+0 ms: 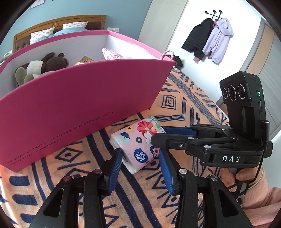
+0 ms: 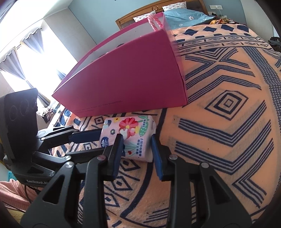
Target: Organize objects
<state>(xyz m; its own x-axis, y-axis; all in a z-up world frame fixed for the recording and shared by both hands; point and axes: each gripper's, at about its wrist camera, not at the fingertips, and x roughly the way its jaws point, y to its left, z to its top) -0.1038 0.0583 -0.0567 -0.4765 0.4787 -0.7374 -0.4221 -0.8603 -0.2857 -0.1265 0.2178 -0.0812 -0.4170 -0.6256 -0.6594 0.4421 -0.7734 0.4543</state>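
While the tissue pack [image 1: 136, 143] lies on the patterned blanket [image 1: 175, 108] beside the pink box [image 1: 79, 108], the left hand-held gripper [image 1: 140, 158] clamps its near end. From the right view, the right hand-held gripper [image 2: 136, 143] squeezes the pack's other end.

I note two jackets [image 1: 209, 42], one black, one lilac, hanging from a wall rack [image 1: 213, 13]. A wooden headboard [image 2: 158, 12] with patterned pillows [image 1: 42, 34] stands behind; grey curtains [image 2: 31, 40] flank what appears to be a bright window
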